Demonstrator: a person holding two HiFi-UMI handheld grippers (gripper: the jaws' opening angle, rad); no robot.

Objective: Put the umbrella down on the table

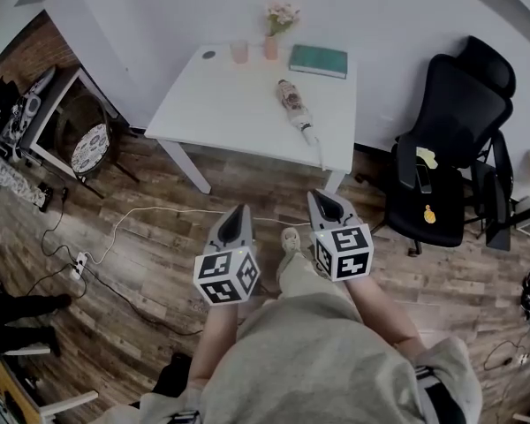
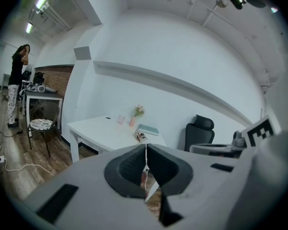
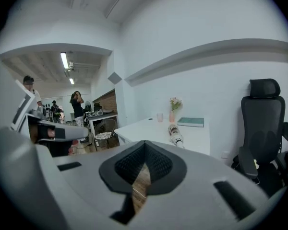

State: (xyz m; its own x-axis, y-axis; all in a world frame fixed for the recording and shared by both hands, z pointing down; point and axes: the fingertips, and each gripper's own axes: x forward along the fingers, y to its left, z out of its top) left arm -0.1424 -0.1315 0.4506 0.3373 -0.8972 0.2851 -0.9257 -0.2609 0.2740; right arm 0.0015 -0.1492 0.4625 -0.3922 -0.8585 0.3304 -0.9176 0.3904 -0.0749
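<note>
The folded patterned umbrella (image 1: 295,102) lies on the white table (image 1: 221,104), its pale handle toward the near edge and a thin strap hanging over that edge. It also shows in the left gripper view as the umbrella (image 2: 140,136) and in the right gripper view as the umbrella (image 3: 174,133). Both grippers are held over the wooden floor, well short of the table. The left gripper (image 1: 238,208) (image 2: 145,145) is shut with nothing in it. Beside it, the right gripper (image 1: 322,195) (image 3: 144,143) is shut and empty too.
On the table's far edge stand a green book (image 1: 318,60), a pink cup (image 1: 238,51) and a vase of flowers (image 1: 274,38). A black office chair (image 1: 450,148) is right of the table. A cushioned chair (image 1: 88,144) and floor cables (image 1: 79,263) are at left. People stand in the background.
</note>
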